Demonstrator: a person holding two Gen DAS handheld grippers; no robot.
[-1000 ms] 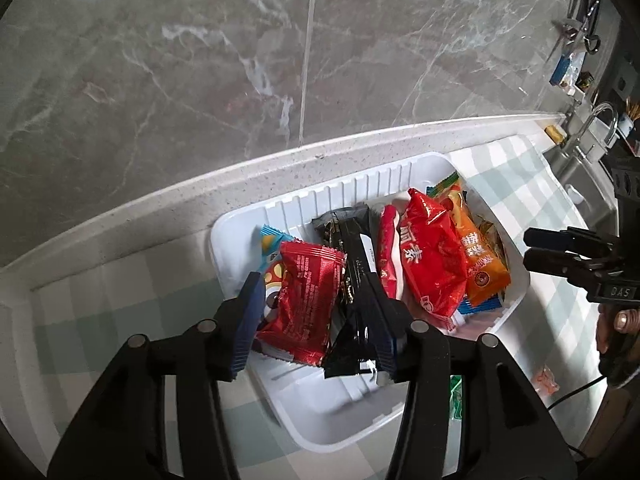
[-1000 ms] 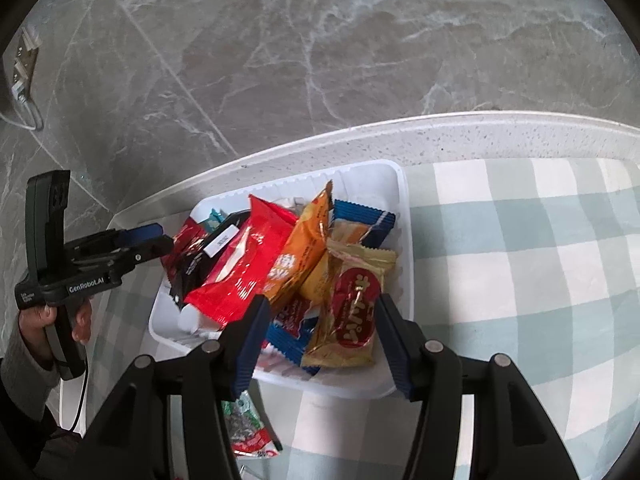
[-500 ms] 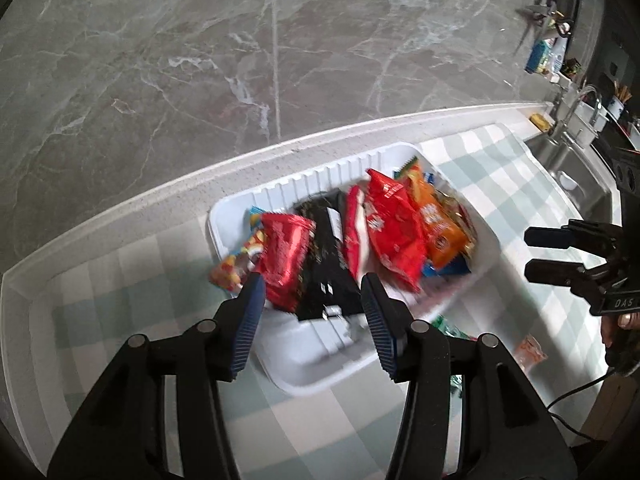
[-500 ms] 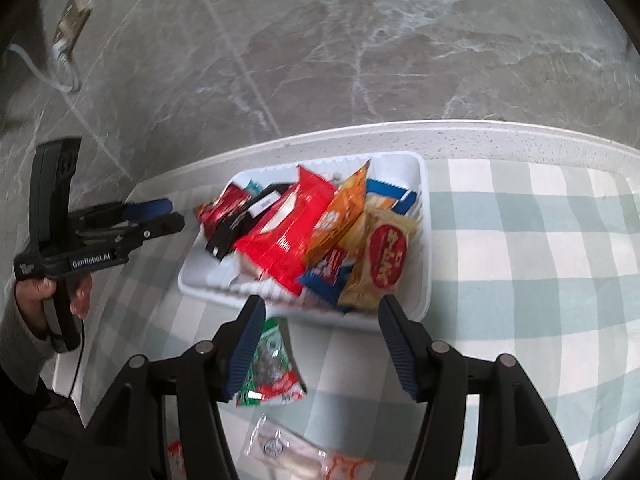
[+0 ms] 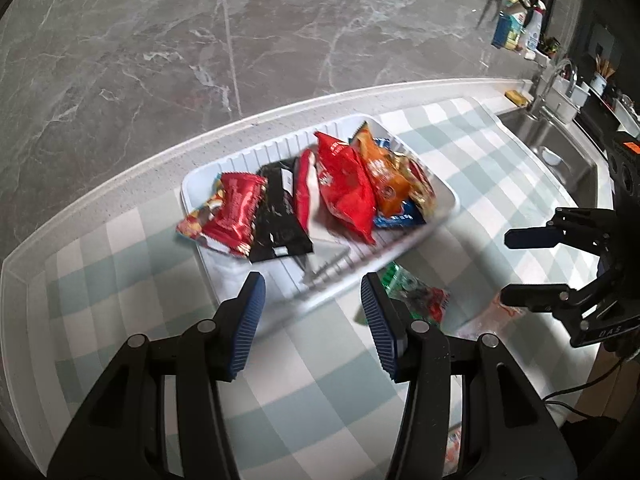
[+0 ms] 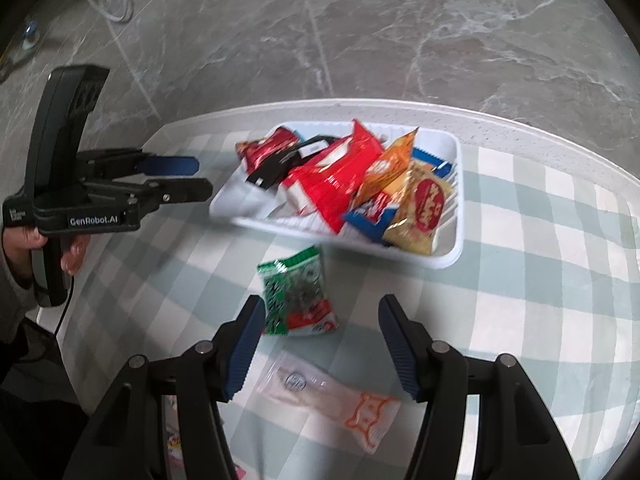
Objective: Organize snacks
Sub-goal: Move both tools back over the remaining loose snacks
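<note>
A: Near the white tray (image 6: 450, 258), on the desk (image 6: 540, 280), which packets are sitting loose?

B: Green packet (image 6: 296, 292) is lying just in front of the tray, clear packet (image 6: 332, 400) further out from it.

A: Tongs?

B: Right tongs (image 6: 320, 344) are hanging released, empty, the green packet lying ahead between the jaws, nearer the left one, long axis pointing back at the tray. Left tongs (image 5: 310, 320) are also released, empty, hovering over the tray's near rim.

A: Nearer hand?

B: Right, I'm judging.
</note>
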